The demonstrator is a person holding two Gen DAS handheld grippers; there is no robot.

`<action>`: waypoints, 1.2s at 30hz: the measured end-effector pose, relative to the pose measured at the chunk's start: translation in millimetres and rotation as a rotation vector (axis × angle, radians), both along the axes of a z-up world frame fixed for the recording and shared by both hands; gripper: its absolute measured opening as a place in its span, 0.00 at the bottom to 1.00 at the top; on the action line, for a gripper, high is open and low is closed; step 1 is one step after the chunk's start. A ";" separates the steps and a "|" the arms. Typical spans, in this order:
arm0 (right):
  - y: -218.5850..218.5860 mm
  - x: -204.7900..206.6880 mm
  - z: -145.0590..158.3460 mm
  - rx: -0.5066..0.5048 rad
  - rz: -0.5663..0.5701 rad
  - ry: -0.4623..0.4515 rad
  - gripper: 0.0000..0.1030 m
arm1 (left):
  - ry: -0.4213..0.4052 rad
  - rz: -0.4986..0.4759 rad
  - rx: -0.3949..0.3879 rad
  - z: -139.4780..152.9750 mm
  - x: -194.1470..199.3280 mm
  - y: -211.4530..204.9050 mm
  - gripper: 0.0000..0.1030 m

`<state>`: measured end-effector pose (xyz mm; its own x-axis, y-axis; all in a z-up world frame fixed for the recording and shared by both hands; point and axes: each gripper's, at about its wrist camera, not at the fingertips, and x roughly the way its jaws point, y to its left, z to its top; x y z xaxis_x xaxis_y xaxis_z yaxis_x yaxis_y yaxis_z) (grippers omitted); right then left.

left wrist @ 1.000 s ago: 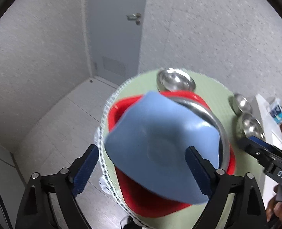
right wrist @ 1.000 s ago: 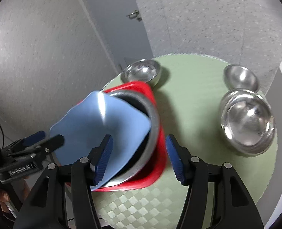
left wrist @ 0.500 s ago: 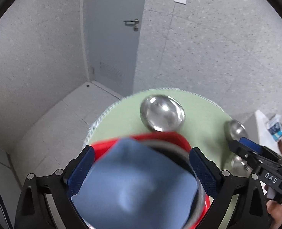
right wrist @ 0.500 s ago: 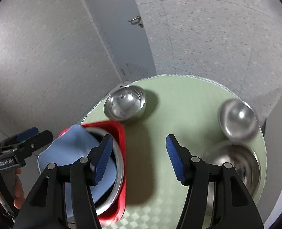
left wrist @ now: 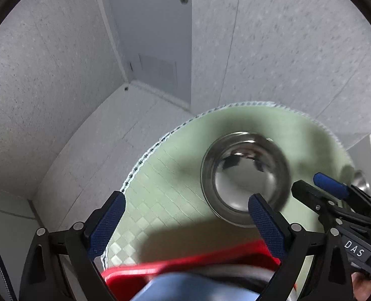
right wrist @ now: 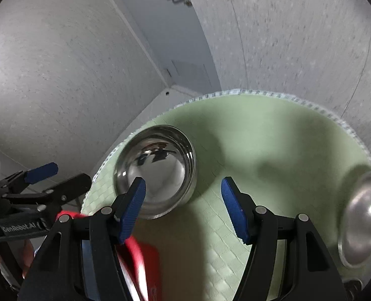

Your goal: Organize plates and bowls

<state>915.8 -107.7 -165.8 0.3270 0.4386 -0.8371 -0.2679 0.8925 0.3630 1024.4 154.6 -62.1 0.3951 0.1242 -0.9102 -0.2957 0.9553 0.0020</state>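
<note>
A steel bowl [left wrist: 245,180] sits upright on the round green mat [left wrist: 175,175]; it also shows in the right wrist view [right wrist: 158,173]. A red tray [left wrist: 185,266] holding a blue plate [left wrist: 193,291] and a steel rim lies at the near edge, just below my fingers. My left gripper [left wrist: 185,220] is open and empty above the tray. My right gripper [right wrist: 183,208] is open and empty, its left finger over the bowl's near rim. The red tray [right wrist: 145,258] shows below it.
A second steel bowl [right wrist: 363,218] lies tilted at the mat's right edge. The mat's far edge [right wrist: 260,92] drops off to the floor. Grey walls and a door [left wrist: 158,25] stand behind. The right gripper [left wrist: 336,200] shows in the left view.
The blue plate went down onto the tray and left my left gripper's fingers. Both grippers moved forward and down toward the steel bowl; the tray slid to the bottom of both views.
</note>
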 end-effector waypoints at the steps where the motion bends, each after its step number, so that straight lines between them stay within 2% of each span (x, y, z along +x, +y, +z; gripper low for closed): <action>1: 2.3 3.6 -4.3 -0.005 -0.001 0.006 0.62 | 0.013 0.001 -0.005 -5.3 7.8 4.3 0.93; 7: 6.3 23.2 -38.6 -0.017 -0.012 0.076 0.62 | 0.098 0.009 -0.043 -36.0 45.9 11.6 0.73; 9: 6.9 24.7 -44.8 -0.016 -0.009 0.088 0.56 | 0.112 0.001 -0.052 -42.4 54.2 13.9 0.67; 12: 8.2 27.8 -51.4 -0.002 0.001 0.113 0.42 | 0.131 -0.012 -0.069 -47.7 66.3 21.5 0.49; 14: 11.5 26.6 -54.3 0.007 0.012 0.123 0.28 | 0.134 -0.032 -0.081 -50.0 68.9 23.8 0.29; 15: 11.8 26.4 -54.2 0.018 0.017 0.127 0.26 | 0.131 -0.045 -0.096 -50.0 69.1 24.1 0.25; 17: 12.5 25.0 -53.5 0.029 0.022 0.123 0.21 | 0.122 -0.063 -0.111 -52.3 71.6 20.8 0.09; 20: 13.4 21.2 -44.4 0.036 0.023 0.094 0.20 | 0.093 -0.075 -0.096 -48.9 67.7 16.1 0.08; 24: 10.6 14.0 -23.4 0.029 0.009 0.034 0.19 | 0.021 -0.084 -0.124 -35.4 56.2 15.8 0.08; 30: -3.2 -7.8 21.3 0.060 -0.035 -0.055 0.19 | -0.106 -0.120 -0.134 11.6 21.3 5.9 0.08; 36: -32.4 -45.5 72.0 0.070 -0.099 -0.146 0.19 | -0.214 -0.212 -0.148 52.6 -20.8 -24.4 0.08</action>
